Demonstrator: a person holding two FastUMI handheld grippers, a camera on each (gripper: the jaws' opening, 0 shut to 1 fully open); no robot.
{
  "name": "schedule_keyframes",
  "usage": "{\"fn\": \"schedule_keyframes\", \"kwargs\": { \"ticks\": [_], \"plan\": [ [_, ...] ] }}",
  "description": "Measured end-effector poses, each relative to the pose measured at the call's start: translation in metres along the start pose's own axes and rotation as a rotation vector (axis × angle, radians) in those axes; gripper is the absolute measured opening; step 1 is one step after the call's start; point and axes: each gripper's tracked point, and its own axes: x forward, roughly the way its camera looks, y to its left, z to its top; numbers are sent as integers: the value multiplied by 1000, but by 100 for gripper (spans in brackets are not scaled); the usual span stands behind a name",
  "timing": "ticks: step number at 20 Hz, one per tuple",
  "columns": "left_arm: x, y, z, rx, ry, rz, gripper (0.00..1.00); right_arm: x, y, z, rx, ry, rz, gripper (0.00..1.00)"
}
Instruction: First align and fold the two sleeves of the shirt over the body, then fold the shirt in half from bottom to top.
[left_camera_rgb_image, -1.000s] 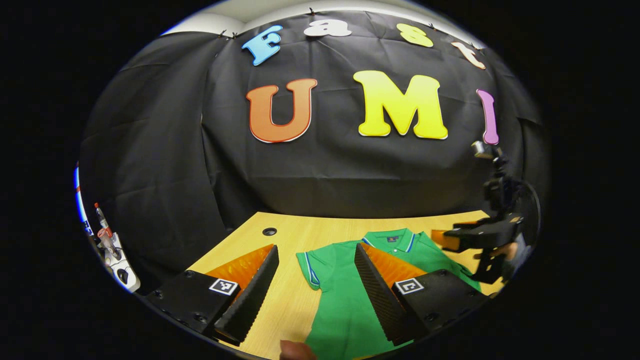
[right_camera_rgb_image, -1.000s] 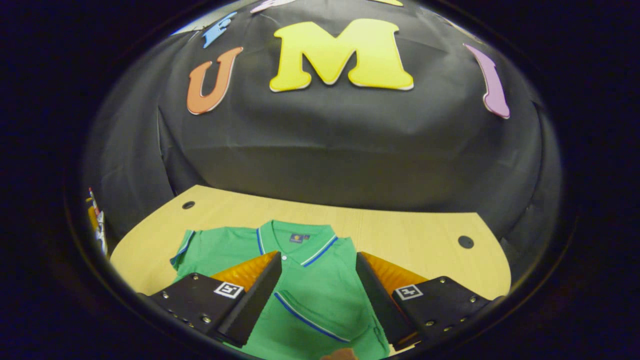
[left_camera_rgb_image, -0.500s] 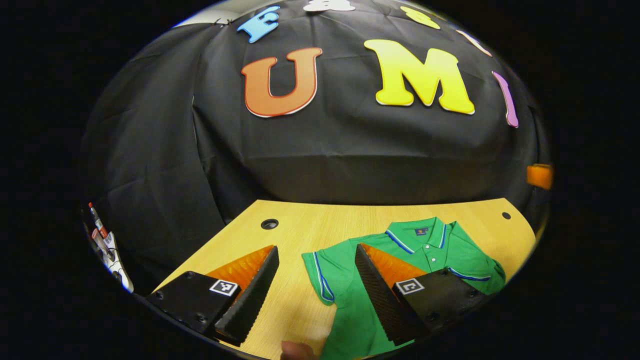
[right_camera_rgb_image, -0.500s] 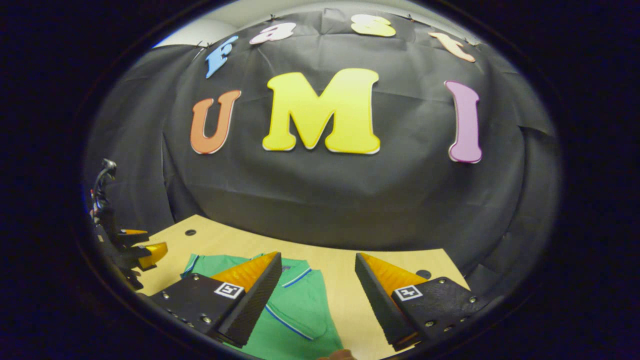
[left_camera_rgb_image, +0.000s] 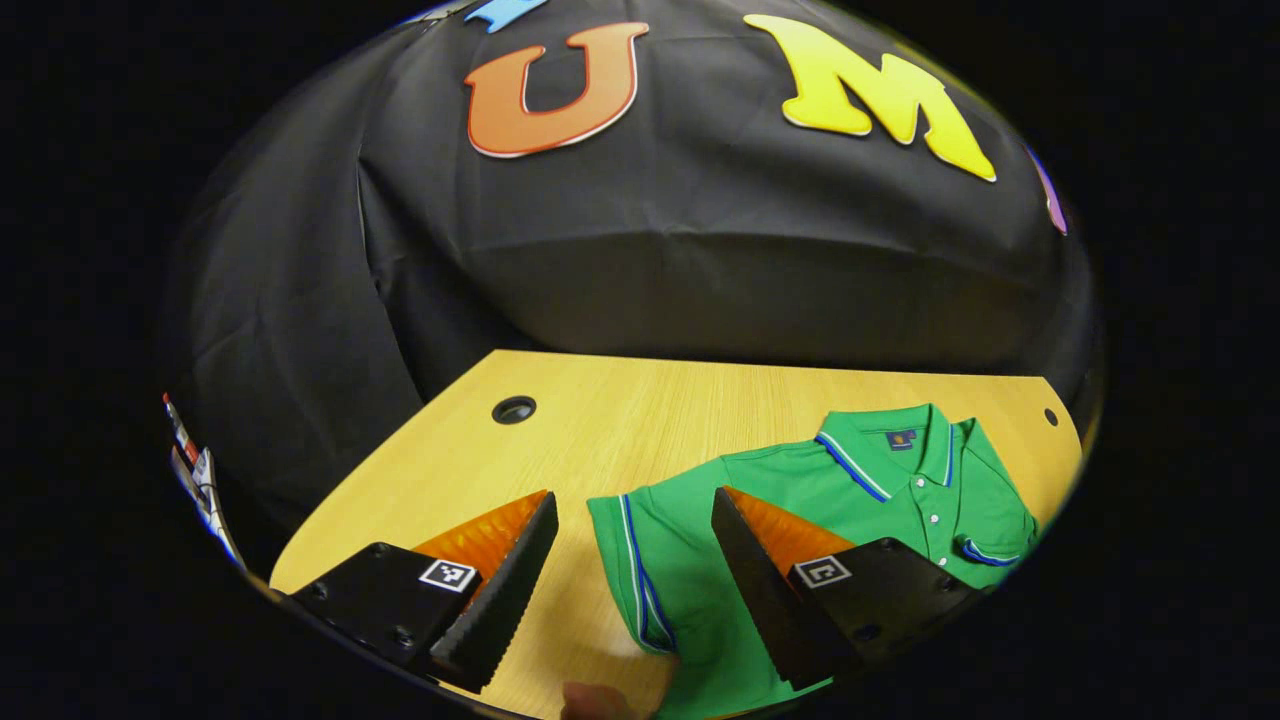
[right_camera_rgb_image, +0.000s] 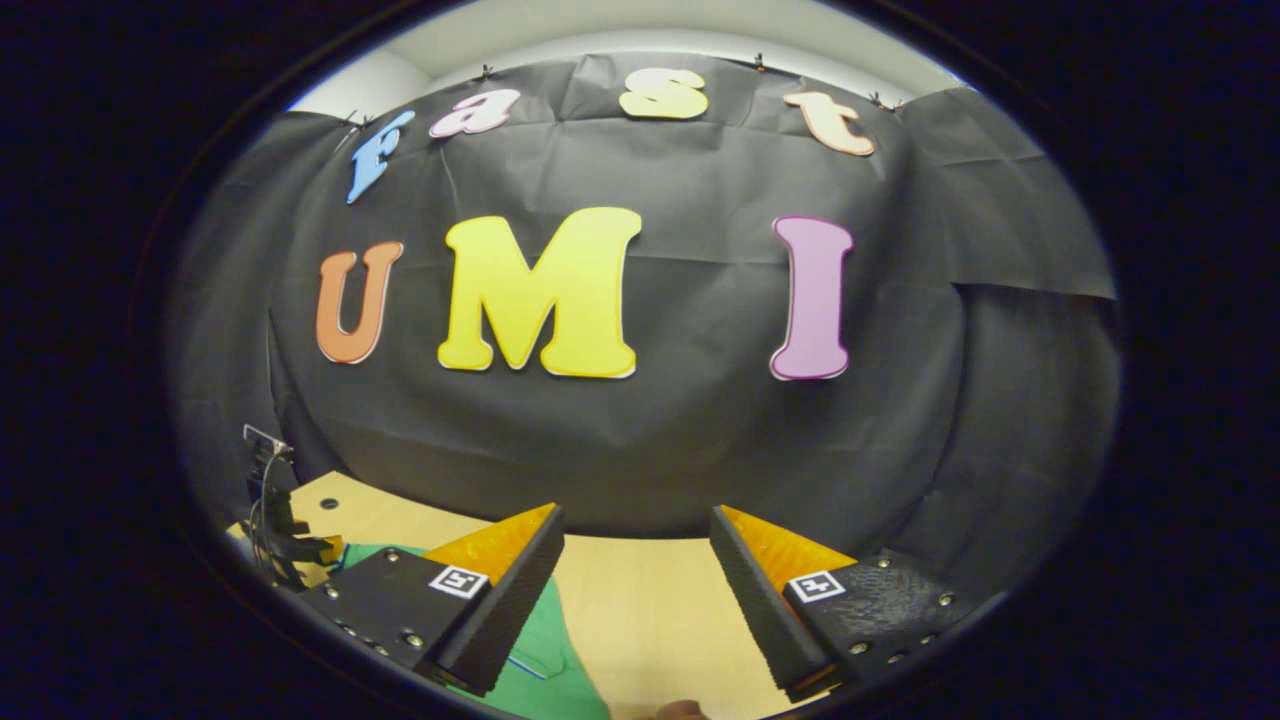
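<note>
A green polo shirt (left_camera_rgb_image: 800, 500) with blue and white trim lies flat on the wooden table (left_camera_rgb_image: 600, 430), collar toward the wall. Its near sleeve (left_camera_rgb_image: 635, 560) spreads out sideways; the far sleeve (left_camera_rgb_image: 985, 552) lies folded onto the body. My left gripper (left_camera_rgb_image: 632, 498) is open just above that near sleeve, one finger over bare table and the other over the shirt's shoulder. My right gripper (right_camera_rgb_image: 635, 512) is open and raised, looking at the wall, with the shirt (right_camera_rgb_image: 545, 655) low between its fingers. In the right gripper view, the left gripper (right_camera_rgb_image: 290, 545) shows small at the far left.
The table has a cable hole (left_camera_rgb_image: 513, 409) near its back left corner and another (left_camera_rgb_image: 1050, 416) at the back right. Some small white and red items (left_camera_rgb_image: 195, 470) sit off the table's left side. A fingertip (left_camera_rgb_image: 592, 702) shows at the bottom edge.
My left gripper has tipped down and closed in on the near sleeve. My right gripper has lifted and swung off the shirt body toward the right, leaving the left gripper view.
</note>
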Motion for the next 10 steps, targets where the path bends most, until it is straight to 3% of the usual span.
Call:
{"fn": "schedule_keyframes", "kwargs": {
  "ticks": [10],
  "plan": [
    [59,1,-23,-44,100,30,100,0,-39,-14,-27,54,-62,93]
  ]
}}
